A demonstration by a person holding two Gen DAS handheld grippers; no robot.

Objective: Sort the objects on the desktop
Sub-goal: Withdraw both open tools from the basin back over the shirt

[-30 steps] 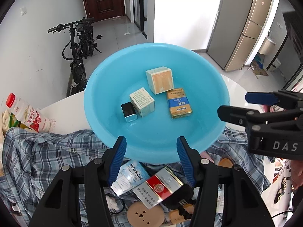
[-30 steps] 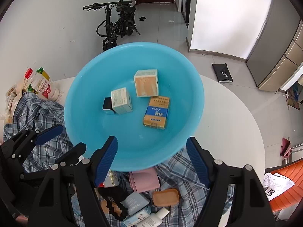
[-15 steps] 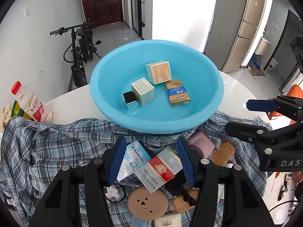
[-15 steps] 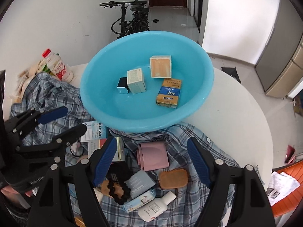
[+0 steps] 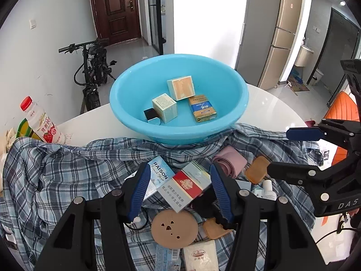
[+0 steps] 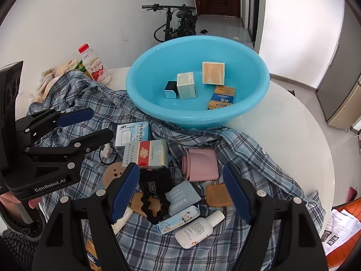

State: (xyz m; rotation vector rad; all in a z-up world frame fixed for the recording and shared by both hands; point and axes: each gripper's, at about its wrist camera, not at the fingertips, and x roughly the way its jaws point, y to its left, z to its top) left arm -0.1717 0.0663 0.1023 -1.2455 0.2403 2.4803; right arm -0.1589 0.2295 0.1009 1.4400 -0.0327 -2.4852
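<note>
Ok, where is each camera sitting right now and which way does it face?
Left wrist: on the left gripper, looking forward and down over the plaid shirt to the blue basin; its own fingers show open, with the right gripper at the right edge.
Right wrist: on the right gripper, facing the same way; its open fingers show, plus the left gripper and a hand.
Shared: basin, shirt, red-and-white pack, pink roll.

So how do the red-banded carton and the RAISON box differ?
The red-banded carton is longer, white and silver with a red middle; the RAISON box is pale blue and white. The carton overlaps the box's near edge, so the box sits closer to the basin. Both lie flat on the plaid shirt.
</note>
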